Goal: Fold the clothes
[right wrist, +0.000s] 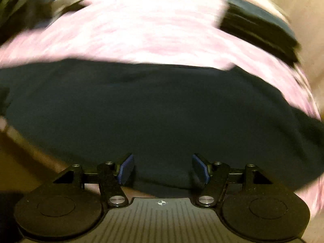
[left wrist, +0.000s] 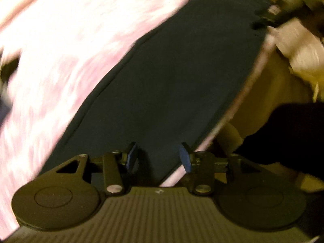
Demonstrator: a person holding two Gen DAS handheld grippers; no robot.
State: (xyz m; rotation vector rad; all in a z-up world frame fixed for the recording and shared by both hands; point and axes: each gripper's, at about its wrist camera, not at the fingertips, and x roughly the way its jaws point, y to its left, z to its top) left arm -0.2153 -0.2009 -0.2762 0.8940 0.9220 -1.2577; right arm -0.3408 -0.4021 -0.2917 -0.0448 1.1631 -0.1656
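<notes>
A dark navy garment lies spread flat on a pink-and-white patterned bedspread. My left gripper is open, its blue-padded fingers just above the garment's near edge, close to the bed's side. In the right wrist view the same dark garment fills the middle, with the pink bedspread beyond it. My right gripper is open and empty, hovering over the garment's near edge. Both views are blurred by motion.
A folded dark stack sits at the far right on the bedspread. Tan floor or wall shows beside the bed's edge, with a black shape at the right. The other gripper shows at top right.
</notes>
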